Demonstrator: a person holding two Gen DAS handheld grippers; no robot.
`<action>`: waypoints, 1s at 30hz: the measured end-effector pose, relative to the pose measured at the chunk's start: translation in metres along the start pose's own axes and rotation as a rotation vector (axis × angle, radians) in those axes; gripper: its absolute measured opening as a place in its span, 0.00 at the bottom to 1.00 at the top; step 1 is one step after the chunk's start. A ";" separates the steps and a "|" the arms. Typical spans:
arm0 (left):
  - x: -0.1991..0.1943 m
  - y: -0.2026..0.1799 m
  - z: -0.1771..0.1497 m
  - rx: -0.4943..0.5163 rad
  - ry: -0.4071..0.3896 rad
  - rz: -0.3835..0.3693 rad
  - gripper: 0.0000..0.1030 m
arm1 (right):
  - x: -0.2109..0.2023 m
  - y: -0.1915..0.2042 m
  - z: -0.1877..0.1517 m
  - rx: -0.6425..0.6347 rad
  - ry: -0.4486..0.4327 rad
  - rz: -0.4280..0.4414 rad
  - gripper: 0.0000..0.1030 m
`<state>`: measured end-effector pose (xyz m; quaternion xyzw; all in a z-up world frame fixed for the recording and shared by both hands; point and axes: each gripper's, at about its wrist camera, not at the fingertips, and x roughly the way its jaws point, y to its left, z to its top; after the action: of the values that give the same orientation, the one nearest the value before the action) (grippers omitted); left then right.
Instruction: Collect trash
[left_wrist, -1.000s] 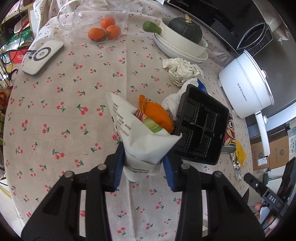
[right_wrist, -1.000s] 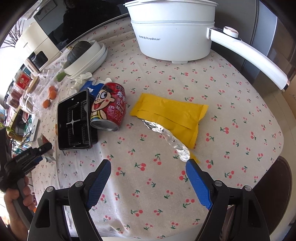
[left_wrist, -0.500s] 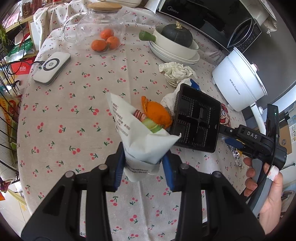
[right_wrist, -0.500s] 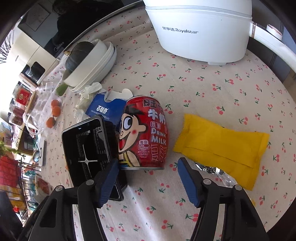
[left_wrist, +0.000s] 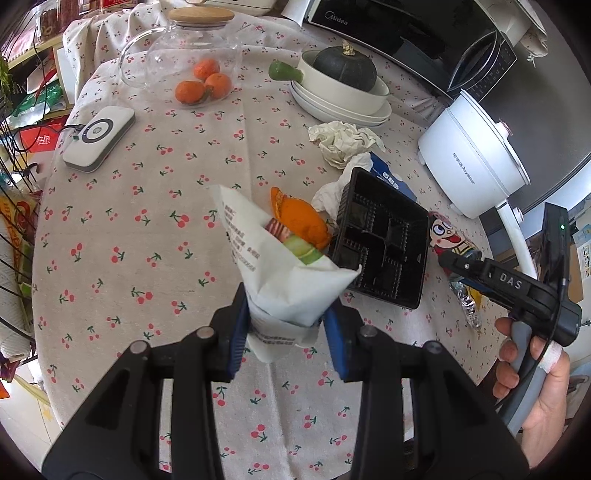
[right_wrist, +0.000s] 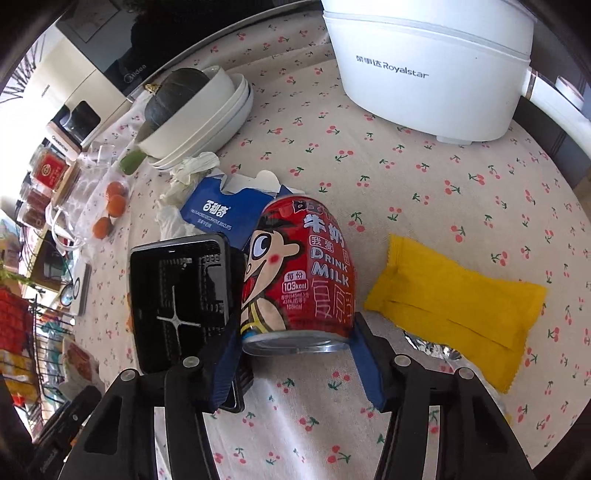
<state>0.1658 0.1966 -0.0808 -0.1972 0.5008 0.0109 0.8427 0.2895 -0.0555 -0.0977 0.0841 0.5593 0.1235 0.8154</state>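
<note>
The left tongs (left_wrist: 286, 334) were clamped on a paper bag (left_wrist: 280, 273) stuffed with orange peel (left_wrist: 301, 221) and scraps, held over the cherry-print worktop (left_wrist: 155, 206); the right tongs (right_wrist: 295, 354) were closing round a red milk can (right_wrist: 301, 269) lying on its side, the pads at its flanks, though I could not tell if they pressed yet; a black tray (right_wrist: 177, 295) crowded the can's left, against the left finger; a blue box (right_wrist: 221, 218) lay behind it, a yellow wrapper (right_wrist: 454, 314) and foil (right_wrist: 432, 349) to its right; crumpled paper (left_wrist: 341, 142), stacked bowls (left_wrist: 343, 101) with a squash (left_wrist: 345, 70) and a white cooker (right_wrist: 428, 66) stood beyond.
</note>
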 end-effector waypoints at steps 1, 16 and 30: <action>-0.001 -0.002 -0.001 0.005 -0.002 -0.002 0.38 | -0.008 -0.001 -0.003 -0.014 -0.009 0.005 0.55; -0.004 -0.053 -0.025 0.101 0.008 -0.024 0.38 | -0.076 -0.077 -0.062 0.034 -0.019 0.033 0.29; -0.005 -0.036 -0.012 0.114 -0.011 0.030 0.38 | -0.044 -0.061 0.004 0.020 -0.076 -0.036 0.65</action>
<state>0.1606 0.1601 -0.0697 -0.1412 0.4989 -0.0038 0.8551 0.2845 -0.1271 -0.0738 0.0868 0.5306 0.0997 0.8373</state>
